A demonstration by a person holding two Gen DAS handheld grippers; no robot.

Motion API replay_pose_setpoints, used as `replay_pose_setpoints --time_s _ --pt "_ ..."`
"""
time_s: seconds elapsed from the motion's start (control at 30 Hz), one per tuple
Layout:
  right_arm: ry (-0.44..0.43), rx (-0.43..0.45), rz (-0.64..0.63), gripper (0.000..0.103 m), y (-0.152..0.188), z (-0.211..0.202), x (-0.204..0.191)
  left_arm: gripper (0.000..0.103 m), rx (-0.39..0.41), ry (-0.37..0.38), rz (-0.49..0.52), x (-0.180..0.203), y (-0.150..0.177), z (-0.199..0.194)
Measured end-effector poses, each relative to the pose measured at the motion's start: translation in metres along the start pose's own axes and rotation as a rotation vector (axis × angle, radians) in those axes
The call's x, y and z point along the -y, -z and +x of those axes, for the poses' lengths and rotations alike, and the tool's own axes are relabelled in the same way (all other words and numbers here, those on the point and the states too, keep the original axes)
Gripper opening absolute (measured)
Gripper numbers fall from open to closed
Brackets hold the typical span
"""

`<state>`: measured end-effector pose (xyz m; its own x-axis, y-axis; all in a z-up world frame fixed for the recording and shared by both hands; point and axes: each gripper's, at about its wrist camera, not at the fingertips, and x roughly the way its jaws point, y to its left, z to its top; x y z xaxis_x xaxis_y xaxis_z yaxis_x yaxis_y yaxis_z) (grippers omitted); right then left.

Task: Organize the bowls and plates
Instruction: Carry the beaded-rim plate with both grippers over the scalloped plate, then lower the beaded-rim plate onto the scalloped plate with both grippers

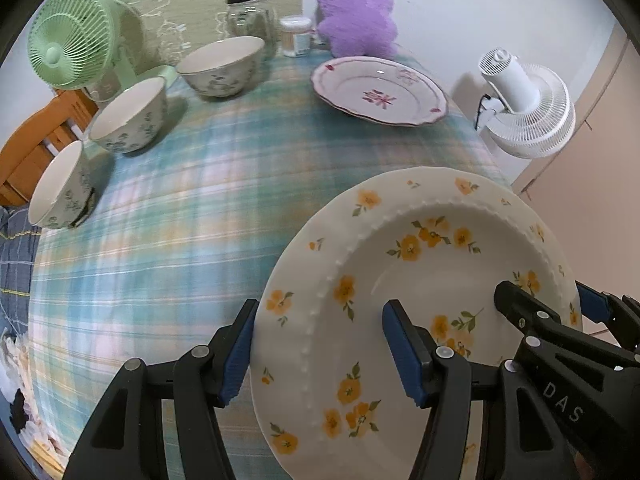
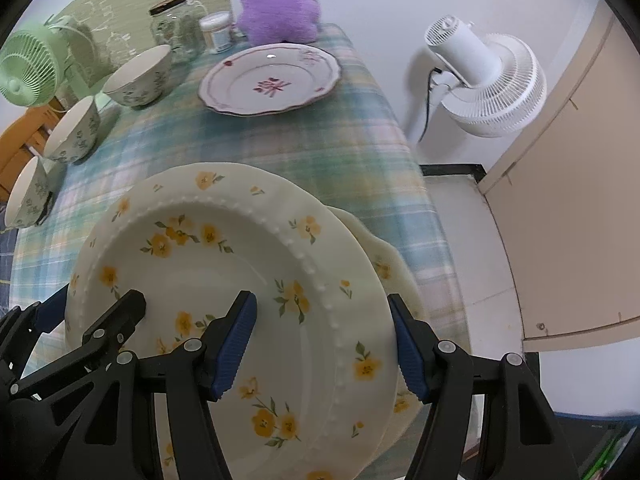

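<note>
A cream plate with yellow flowers (image 1: 404, 280) (image 2: 224, 280) is carried over the plaid tablecloth (image 1: 180, 240) between both grippers. My left gripper (image 1: 320, 352) is shut on its left rim, one pad on the outer edge and one inside the well. On the opposite rim my right gripper (image 2: 324, 348) is shut the same way. A second cream plate (image 2: 384, 268) peeks out underneath at the right; contact between the two is unclear. A pink-patterned plate (image 1: 380, 90) (image 2: 272, 80) lies at the far side. Three floral bowls (image 1: 220, 68) (image 1: 128, 116) (image 1: 60, 184) stand in a row on the left.
At the back stand a green fan (image 1: 70, 40), a glass jar (image 1: 250, 14), a small white jar (image 1: 296, 36) and a purple plush (image 1: 356, 16). A white fan (image 2: 484, 80) stands off the table's right edge. A wooden chair (image 1: 36, 140) is at the left.
</note>
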<state>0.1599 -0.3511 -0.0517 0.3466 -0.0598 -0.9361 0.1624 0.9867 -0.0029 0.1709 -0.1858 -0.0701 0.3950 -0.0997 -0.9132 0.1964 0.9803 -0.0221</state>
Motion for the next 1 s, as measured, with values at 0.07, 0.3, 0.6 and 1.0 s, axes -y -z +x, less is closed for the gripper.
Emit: replay_pose_setpoints --time_s 0.07,0.3,0.6,1.0 --pt "0.006 -0.005 0.008 0.069 0.001 0.002 0.008 0.062 -0.007 0.005 0.000 0.008 0.000 0.003" --pt "0.020 -0.024 0.027 0.069 0.005 0.011 0.030 0.063 -0.026 0.020 0.005 0.028 0.003 0.014" --pt "0.027 -0.054 0.034 0.069 0.007 0.021 0.046 0.063 -0.056 0.030 0.004 0.042 0.007 0.027" --pt "0.034 -0.069 0.058 0.069 0.011 0.030 0.059 0.063 -0.059 0.013 0.032 0.055 0.012 0.037"
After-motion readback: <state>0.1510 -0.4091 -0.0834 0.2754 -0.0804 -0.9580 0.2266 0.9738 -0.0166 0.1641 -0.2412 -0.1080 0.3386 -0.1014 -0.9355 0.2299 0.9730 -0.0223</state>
